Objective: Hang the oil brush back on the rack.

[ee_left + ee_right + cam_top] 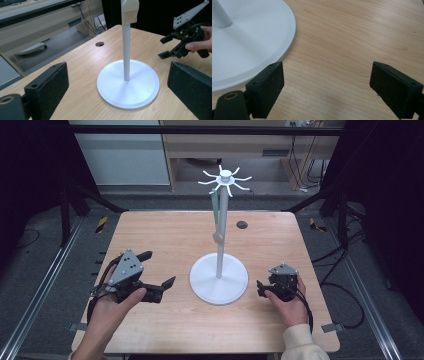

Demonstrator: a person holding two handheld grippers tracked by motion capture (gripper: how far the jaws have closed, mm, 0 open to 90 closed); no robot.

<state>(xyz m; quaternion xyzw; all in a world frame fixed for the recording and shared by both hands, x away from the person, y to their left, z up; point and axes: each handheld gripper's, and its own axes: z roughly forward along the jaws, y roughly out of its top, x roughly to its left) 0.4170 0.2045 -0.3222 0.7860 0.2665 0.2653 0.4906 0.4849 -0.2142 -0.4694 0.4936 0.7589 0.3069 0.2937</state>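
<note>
1. White metal stand, a tall pole on a round disc base with a crown of curved hooks at the top, stands upright near the middle of the pale wooden table, between your two hands.
2. A cream-bristled brush with a pale green handle hangs from one hook and lies close along the pole; in the left gripper view its bristle head shows against the upper pole. Whether it touches the pole cannot be told.
3. Your left tongs sit to the left of the disc base, apart from it. Both jaws stand wide apart, with nothing between them. The left gripper view looks past them onto the base and pole.
4. Your left hand grips the body of the left tongs from below, the grey three-cornered plate uppermost.
5. Your right tongs rest just right of the disc base, near its rim but not touching it in the high view. The right gripper view shows the jaws spread apart over bare wood, nothing clamped, with the base edge just beside the left-hand jaw.
6. Your right hand, in a cream sleeve, holds that tool low on the table.
7. A small dark round hole sits in the table behind the stand.
</note>
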